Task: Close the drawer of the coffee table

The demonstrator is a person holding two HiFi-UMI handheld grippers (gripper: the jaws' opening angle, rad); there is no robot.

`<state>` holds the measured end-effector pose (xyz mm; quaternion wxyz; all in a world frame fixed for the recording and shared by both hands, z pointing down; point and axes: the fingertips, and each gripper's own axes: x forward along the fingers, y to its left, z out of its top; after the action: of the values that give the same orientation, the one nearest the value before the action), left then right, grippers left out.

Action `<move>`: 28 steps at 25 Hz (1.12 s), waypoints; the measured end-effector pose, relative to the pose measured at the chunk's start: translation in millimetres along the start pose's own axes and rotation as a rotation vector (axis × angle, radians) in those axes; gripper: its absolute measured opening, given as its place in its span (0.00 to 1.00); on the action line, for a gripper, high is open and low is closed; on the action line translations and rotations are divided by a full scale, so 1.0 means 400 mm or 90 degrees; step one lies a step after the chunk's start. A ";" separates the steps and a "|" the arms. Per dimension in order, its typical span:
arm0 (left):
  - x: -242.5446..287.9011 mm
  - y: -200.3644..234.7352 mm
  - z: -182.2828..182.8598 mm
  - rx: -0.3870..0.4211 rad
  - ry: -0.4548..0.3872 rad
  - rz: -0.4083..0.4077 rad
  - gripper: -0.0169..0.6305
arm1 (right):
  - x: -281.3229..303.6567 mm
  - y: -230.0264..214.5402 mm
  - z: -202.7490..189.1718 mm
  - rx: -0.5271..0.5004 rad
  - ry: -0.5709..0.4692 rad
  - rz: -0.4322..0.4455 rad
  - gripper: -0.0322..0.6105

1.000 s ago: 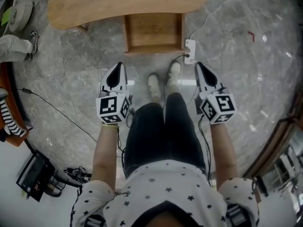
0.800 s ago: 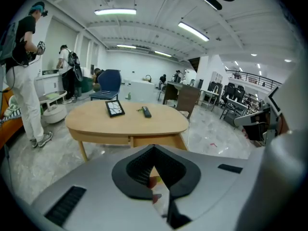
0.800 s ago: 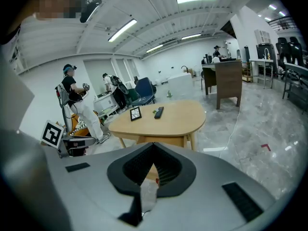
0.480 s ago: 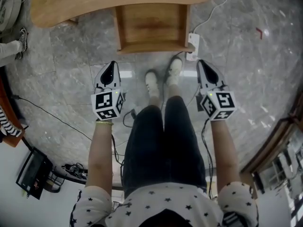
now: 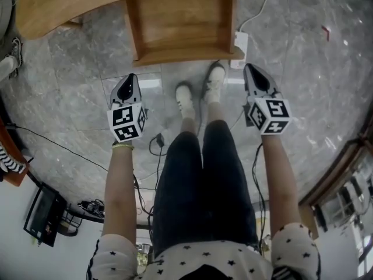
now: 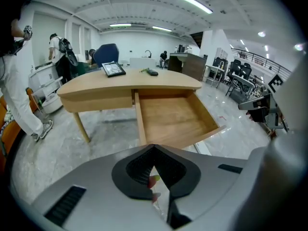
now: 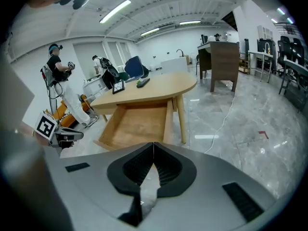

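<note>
In the head view, the drawer (image 5: pixel 180 25) stands pulled out of the coffee table (image 5: pixel 52 10), at 12 o'clock from your shoes (image 5: pixel 214 80). It is an open, empty box of pale smooth wood with thin straight walls. The left gripper (image 5: pixel 129 81) is at 9 o'clock from the shoes and the right gripper (image 5: pixel 254 74) at 3 o'clock. Neither touches the drawer. A white power strip (image 5: pixel 240 42) lies on the glossy grey marble floor (image 5: pixel 326 98), just beside the drawer's front corner at 3 o'clock. I think the right gripper could knock it.

In the left gripper view, the ribbed black pads are pressed together with nothing between them. The drawer is at 12 o'clock, under the rounded table top. If you push at one corner only, the drawer may turn a little and jam.

In the right gripper view, the jaws are also pressed together and empty. The drawer is at 11 o'clock, beside a slim wooden leg (image 7: pixel 181 119). Hard tips may slip on the smooth front board.
</note>
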<state>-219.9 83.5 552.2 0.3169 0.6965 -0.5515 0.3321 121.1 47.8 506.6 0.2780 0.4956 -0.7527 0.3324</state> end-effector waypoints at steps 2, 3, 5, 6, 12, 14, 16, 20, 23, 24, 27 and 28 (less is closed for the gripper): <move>0.027 0.006 -0.023 0.006 0.014 0.004 0.03 | 0.027 -0.016 -0.028 -0.006 0.015 0.000 0.06; 0.040 0.008 -0.034 0.009 0.022 0.004 0.03 | 0.039 -0.023 -0.043 -0.010 0.023 0.001 0.06; 0.063 0.008 -0.056 0.015 0.039 0.001 0.05 | 0.059 -0.033 -0.073 -0.019 0.040 0.002 0.06; 0.073 0.008 -0.066 0.020 0.047 -0.002 0.07 | 0.067 -0.037 -0.086 -0.025 0.049 0.003 0.06; 0.131 0.016 -0.112 0.075 0.091 -0.008 0.25 | 0.110 -0.066 -0.136 -0.063 0.092 -0.004 0.11; 0.149 0.014 -0.123 0.102 0.106 -0.010 0.31 | 0.125 -0.076 -0.146 -0.084 0.105 -0.004 0.18; 0.164 0.013 -0.131 0.125 0.119 -0.009 0.35 | 0.138 -0.083 -0.157 -0.107 0.120 0.000 0.24; 0.199 0.016 -0.139 0.156 0.136 -0.010 0.39 | 0.172 -0.095 -0.178 -0.123 0.156 0.014 0.35; 0.221 0.018 -0.151 0.185 0.153 -0.013 0.41 | 0.194 -0.108 -0.199 -0.145 0.187 0.012 0.39; 0.228 0.017 -0.153 0.195 0.159 -0.012 0.41 | 0.201 -0.110 -0.205 -0.149 0.195 0.016 0.39; 0.251 0.019 -0.153 0.222 0.173 -0.010 0.42 | 0.227 -0.112 -0.222 -0.176 0.213 0.028 0.41; 0.260 0.021 -0.153 0.228 0.176 -0.011 0.42 | 0.235 -0.115 -0.229 -0.187 0.220 0.028 0.41</move>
<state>-217.1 73.2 672.5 0.2639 0.6941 -0.4291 0.5142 138.9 52.7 644.4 0.4648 0.3687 -0.7449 0.3052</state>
